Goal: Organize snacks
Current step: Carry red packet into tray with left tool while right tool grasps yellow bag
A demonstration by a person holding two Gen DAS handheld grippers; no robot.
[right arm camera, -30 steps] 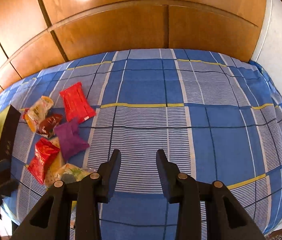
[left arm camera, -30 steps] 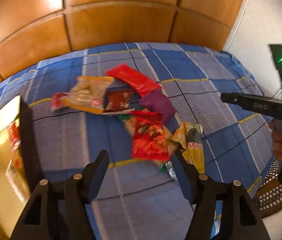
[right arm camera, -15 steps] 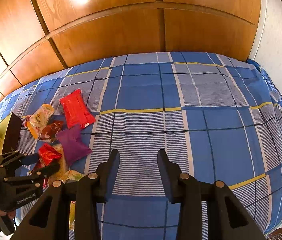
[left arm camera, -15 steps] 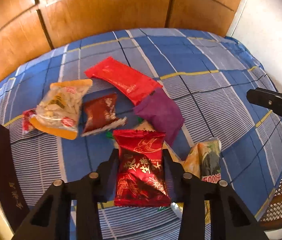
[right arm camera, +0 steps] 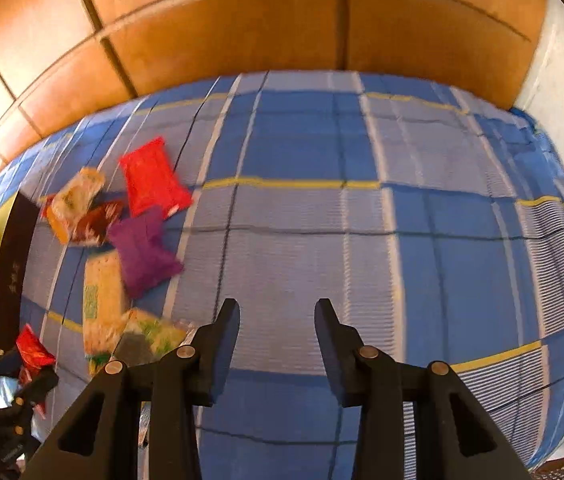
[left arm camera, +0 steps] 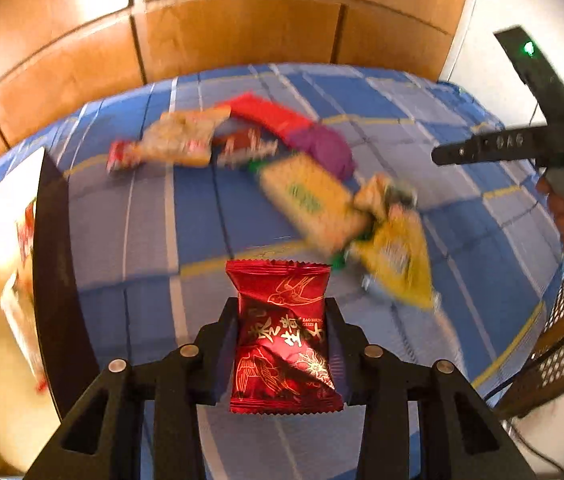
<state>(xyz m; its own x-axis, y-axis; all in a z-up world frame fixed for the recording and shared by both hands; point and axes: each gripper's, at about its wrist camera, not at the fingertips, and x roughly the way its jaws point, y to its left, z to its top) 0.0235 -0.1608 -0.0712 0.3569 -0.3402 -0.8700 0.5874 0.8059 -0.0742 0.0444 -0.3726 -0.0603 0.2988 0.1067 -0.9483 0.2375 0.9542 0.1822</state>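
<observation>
Left gripper (left arm camera: 282, 328) jaws clench one red packet (left arm camera: 282, 340), right gripper (right arm camera: 277, 320) jaws parted, empty; the remaining snacks (left arm camera: 306, 196) lie unsorted on the bed (right arm camera: 322, 240).

Eight snack packets (left arm camera: 282, 340) are counted, one box (left arm camera: 55, 264) at the left, and two grippers (right arm camera: 277, 322).

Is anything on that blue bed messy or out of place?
Yes: several snack packets lie in a loose, overlapping heap on the checked blue bedspread, pointing every way. One red packet is already clamped in the left gripper.
</observation>
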